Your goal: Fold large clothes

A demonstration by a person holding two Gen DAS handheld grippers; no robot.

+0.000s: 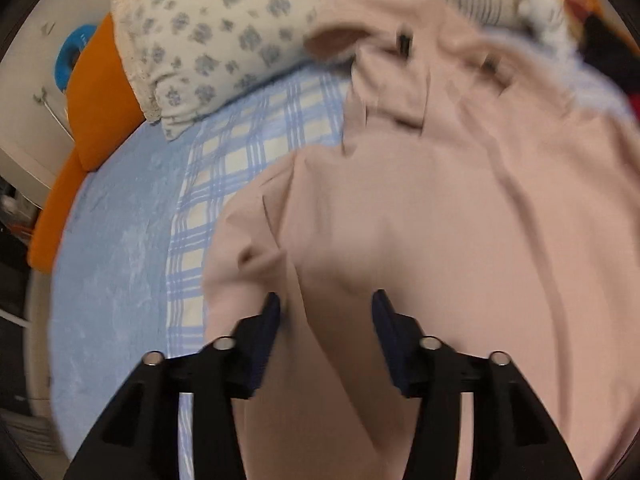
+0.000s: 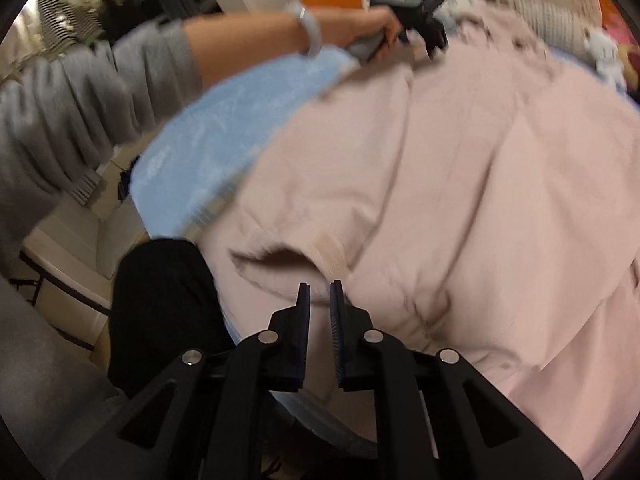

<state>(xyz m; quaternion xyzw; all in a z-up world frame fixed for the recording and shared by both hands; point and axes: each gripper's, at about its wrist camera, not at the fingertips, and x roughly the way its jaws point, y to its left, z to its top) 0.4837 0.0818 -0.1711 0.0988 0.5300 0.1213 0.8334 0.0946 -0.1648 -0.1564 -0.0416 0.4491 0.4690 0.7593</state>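
Right hand-held gripper [image 2: 319,286]: jaws a narrow slit apart, over the near cuff opening, pads not pinching cloth; probably lining up a grab.
Left hand-held gripper [image 1: 326,300]: jaws about half open, empty, pink cloth beneath; judged free for another hold.
Pink garment [image 1: 420,208]: spread on the bed [image 1: 120,240], long axis running away, collar end far, toward the floral pillow [image 1: 208,40].

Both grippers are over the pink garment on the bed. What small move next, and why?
Probably ease the right gripper forward and close on the pink garment at the loose opening just ahead. Its jaws stand slightly apart with no cloth between them. The left gripper is open above the fabric, gripping nothing, so no fold can start yet.
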